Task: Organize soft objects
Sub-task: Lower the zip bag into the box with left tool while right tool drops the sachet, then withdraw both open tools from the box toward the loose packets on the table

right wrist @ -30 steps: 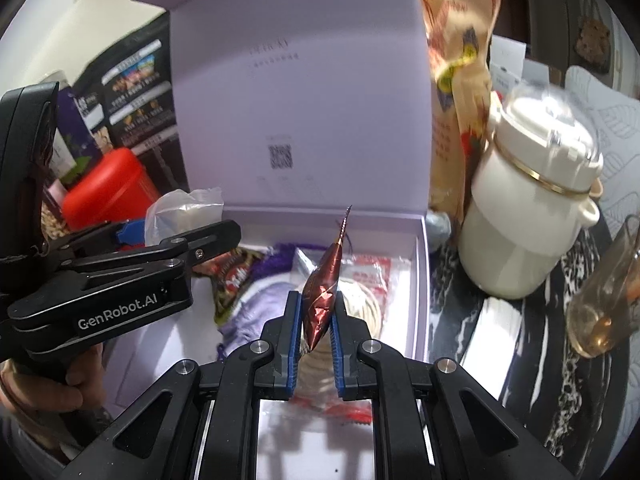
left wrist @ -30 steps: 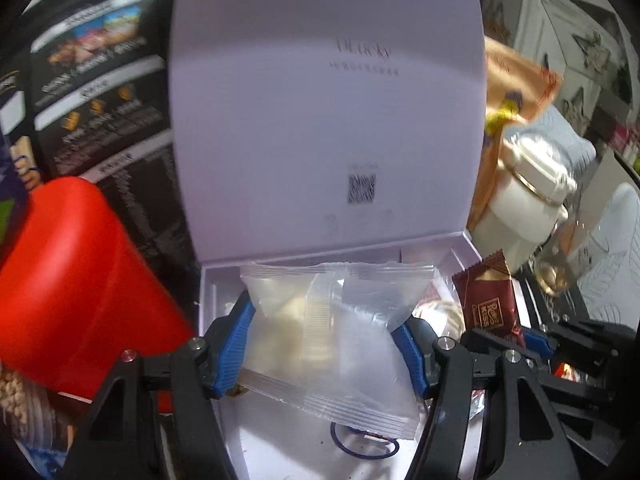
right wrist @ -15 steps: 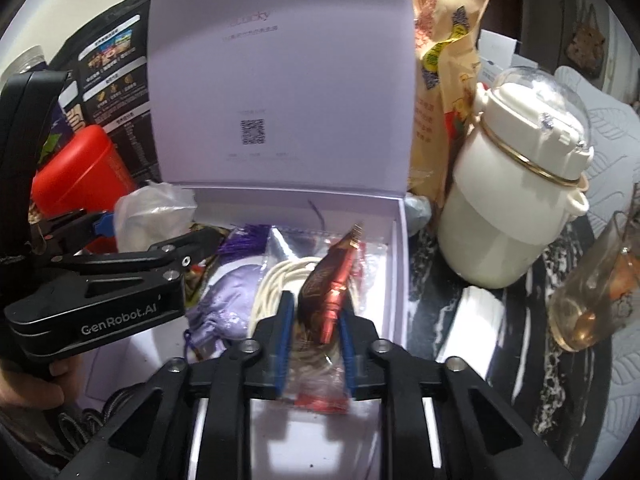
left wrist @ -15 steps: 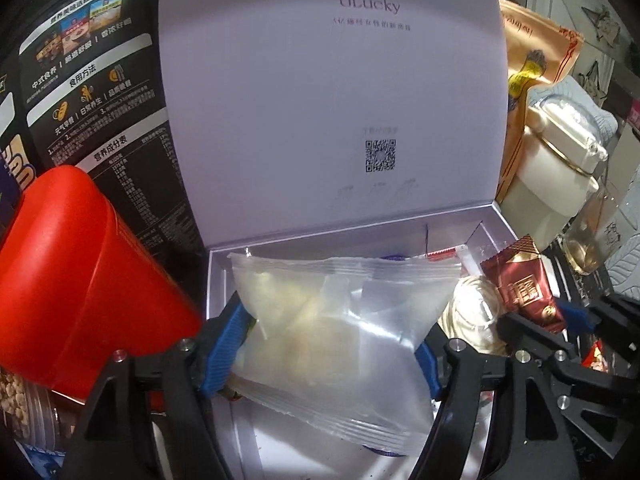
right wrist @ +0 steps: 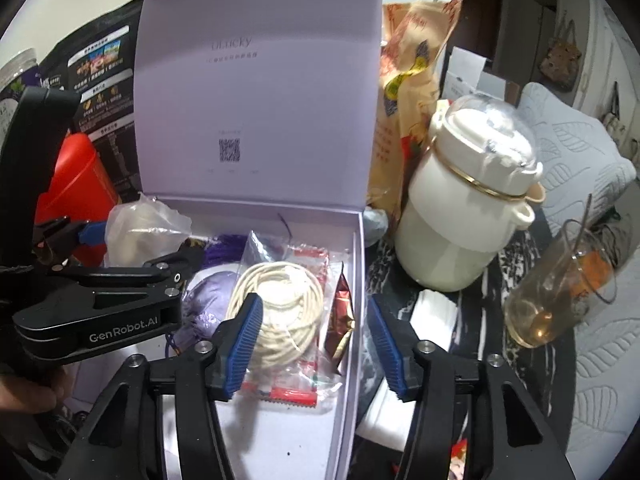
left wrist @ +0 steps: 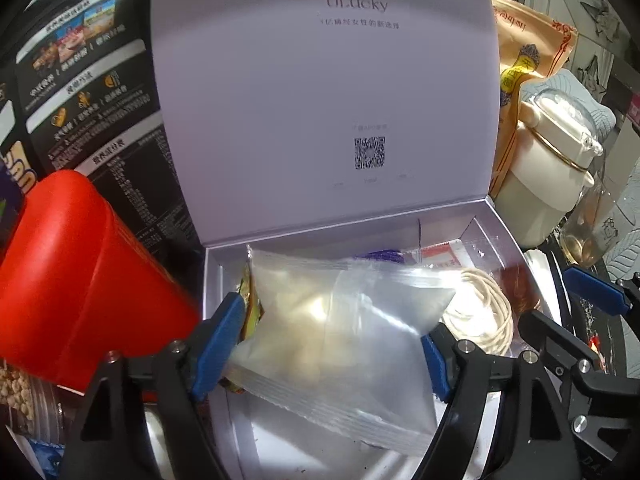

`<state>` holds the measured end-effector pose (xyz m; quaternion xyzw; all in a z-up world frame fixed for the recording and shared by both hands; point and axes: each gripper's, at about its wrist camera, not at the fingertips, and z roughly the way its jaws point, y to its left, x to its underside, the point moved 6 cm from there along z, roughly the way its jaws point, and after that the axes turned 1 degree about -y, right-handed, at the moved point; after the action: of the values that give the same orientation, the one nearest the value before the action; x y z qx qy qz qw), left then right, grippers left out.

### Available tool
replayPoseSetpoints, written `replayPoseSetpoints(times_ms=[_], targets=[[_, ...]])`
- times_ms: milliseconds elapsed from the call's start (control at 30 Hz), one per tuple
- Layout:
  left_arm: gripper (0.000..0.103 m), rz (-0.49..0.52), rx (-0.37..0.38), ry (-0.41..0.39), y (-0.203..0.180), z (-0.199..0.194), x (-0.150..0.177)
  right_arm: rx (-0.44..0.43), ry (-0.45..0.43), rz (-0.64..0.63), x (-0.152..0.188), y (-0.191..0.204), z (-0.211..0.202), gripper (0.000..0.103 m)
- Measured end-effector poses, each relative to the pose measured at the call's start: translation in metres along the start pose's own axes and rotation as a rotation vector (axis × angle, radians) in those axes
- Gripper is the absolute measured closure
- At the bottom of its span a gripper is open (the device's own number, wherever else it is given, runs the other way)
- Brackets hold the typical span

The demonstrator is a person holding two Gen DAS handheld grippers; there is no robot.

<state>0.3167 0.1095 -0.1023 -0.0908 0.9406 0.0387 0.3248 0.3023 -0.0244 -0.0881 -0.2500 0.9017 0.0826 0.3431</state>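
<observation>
At the left of the right wrist view, the left gripper (right wrist: 132, 252) is clamped on a clear packet (left wrist: 340, 332) above the open lavender box (right wrist: 348, 360), so that item is not yet in. Centre frame, a corded pouch (right wrist: 280, 304) and a foil candy (right wrist: 340, 320) already lie inside. The right gripper (right wrist: 316, 344) hangs spread wide, empty.

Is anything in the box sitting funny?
Yes: the brown candy wrapper stands on edge, wedged against the right wall of the box beside the coiled cord, not lying flat. The right gripper is open above it. The left gripper holds a clear bag.
</observation>
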Motion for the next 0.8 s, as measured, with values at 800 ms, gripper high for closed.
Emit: replayPoseSetpoints(times_ms=[800], targets=[[0.004, -0.01, -0.006, -0.134, -0.001, -0.086, -0.007, 0.023, -0.113, 0.04, -0.009, -0.011, -0.075, 0.043]])
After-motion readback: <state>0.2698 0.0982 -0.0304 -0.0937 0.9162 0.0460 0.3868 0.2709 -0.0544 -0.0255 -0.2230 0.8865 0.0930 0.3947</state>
